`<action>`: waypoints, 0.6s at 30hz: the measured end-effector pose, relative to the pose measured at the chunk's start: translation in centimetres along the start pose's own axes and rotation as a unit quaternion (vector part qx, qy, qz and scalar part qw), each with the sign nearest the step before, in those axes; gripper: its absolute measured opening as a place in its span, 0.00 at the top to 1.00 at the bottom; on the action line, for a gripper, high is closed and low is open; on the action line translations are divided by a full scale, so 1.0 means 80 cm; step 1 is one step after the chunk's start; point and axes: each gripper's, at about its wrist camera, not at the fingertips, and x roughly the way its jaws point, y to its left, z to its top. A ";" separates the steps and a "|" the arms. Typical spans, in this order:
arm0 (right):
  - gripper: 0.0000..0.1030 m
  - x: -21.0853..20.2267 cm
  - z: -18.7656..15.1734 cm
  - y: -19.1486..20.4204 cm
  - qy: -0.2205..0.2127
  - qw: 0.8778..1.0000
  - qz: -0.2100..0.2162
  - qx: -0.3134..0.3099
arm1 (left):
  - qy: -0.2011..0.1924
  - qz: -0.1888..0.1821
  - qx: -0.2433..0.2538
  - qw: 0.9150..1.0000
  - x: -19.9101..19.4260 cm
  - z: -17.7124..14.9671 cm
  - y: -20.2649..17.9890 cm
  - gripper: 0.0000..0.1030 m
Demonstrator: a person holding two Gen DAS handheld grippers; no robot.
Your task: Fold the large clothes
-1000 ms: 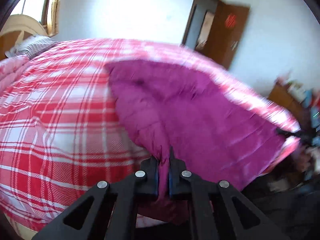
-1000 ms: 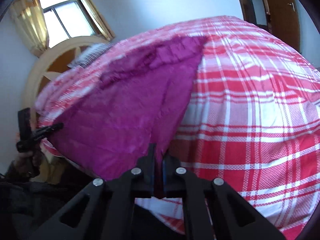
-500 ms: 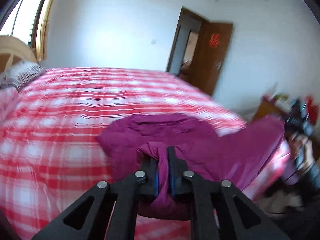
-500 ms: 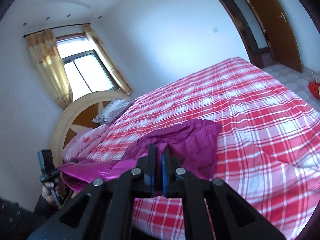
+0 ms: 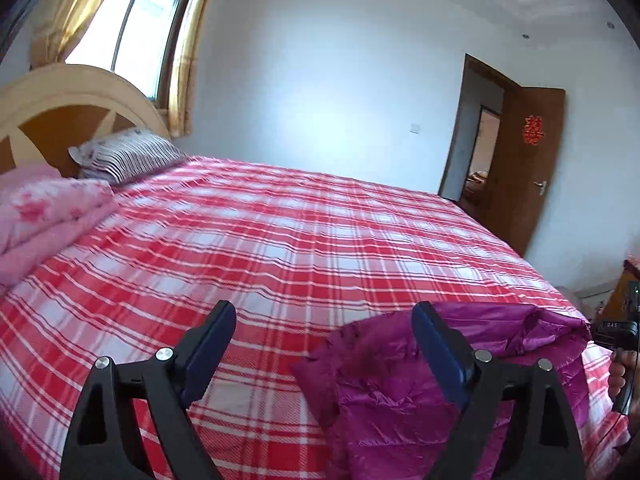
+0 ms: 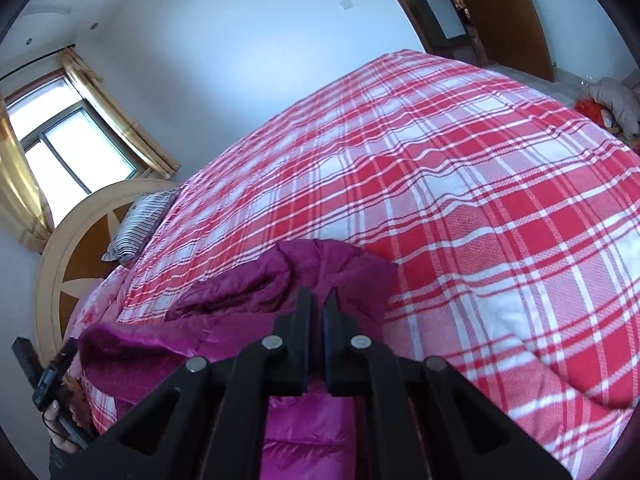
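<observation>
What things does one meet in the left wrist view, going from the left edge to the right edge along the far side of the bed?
Pink floral quilt → striped pillow → wall switch → open doorway → brown door with its red paper decoration.

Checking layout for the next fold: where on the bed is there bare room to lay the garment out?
The plaid bedspread lies bare from the purple jacket at the near edge to the far edge by the door. The crowded spots are the near edge under the jacket and the headboard end, with the striped pillow and the pink quilt.
</observation>
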 end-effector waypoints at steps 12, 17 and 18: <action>0.13 0.060 0.021 0.018 -0.049 0.996 -0.066 0.023 | 0.078 0.040 0.164 0.983 0.114 -0.104 -0.156 0.13; 0.27 0.050 -0.023 0.114 -0.059 0.987 -0.060 -0.134 | 0.102 0.067 0.120 0.985 0.168 -0.108 -0.136 0.13; 0.30 0.060 -0.036 0.134 -0.044 0.983 -0.053 -0.171 | 0.106 0.067 0.120 0.985 0.176 -0.108 -0.138 0.13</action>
